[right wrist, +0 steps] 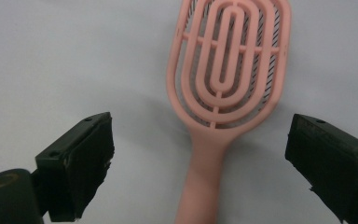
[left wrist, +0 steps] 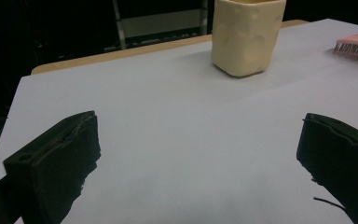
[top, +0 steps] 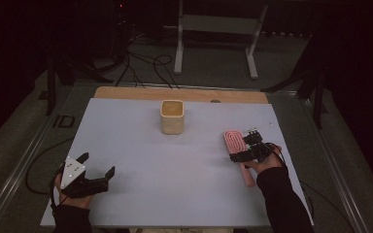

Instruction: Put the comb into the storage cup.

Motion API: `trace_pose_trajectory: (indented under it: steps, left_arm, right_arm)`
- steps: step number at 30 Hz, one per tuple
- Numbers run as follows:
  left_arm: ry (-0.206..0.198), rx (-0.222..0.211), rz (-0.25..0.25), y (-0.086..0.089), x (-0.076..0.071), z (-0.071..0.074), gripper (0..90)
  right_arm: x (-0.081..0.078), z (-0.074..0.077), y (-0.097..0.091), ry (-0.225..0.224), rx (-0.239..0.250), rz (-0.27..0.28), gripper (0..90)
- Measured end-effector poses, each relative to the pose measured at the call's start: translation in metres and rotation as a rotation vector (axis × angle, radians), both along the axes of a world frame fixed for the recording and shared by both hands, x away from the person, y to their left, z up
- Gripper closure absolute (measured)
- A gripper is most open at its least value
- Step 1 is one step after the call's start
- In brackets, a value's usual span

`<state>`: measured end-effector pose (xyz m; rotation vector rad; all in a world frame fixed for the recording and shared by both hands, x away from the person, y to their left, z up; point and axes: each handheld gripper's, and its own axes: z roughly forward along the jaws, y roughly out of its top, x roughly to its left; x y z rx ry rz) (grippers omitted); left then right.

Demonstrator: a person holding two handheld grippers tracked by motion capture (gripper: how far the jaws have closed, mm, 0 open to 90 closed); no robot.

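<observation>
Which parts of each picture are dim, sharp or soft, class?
High view: the surroundings fall into near black, while the white table sheet is evenly lit. Left gripper view: the cream cup is fairly sharp, the near jaws soft. Right gripper view: the pink hairbrush is crisp, casts a faint shadow to its left, and shows no glare.

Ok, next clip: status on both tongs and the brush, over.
Right tongs open, straddling the pink hairbrush at its neck, not gripping. Left tongs open over bare table. Brush flat, bristles down. Cream cup well clear.
</observation>
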<state>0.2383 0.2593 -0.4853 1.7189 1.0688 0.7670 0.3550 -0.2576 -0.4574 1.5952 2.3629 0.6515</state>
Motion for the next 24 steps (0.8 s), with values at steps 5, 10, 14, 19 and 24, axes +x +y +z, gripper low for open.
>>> trace_pose_trajectory:
  steps: [5,10,14,19,24]
  left_arm:
    - [0.000,-0.001,0.000,0.001,0.000,0.000,0.0]
    - [-0.001,-0.001,0.000,0.001,0.000,0.000,0.0]
    - [0.000,-0.001,0.001,0.001,0.000,0.000,0.0]
    - [0.000,0.000,0.001,0.001,0.000,0.000,0.0]
    - [0.000,0.000,0.001,0.001,0.000,0.000,0.1]
  right_arm:
    - [0.003,-0.004,0.000,0.035,-0.019,0.005,7.7]
    - [0.006,-0.008,0.002,0.070,-0.024,0.009,8.6]
    - [0.009,-0.011,0.002,0.090,-0.032,0.014,10.6]
    - [0.012,-0.014,0.002,0.110,-0.040,0.007,13.1]
    - [0.014,-0.017,0.002,0.122,-0.050,0.004,15.2]
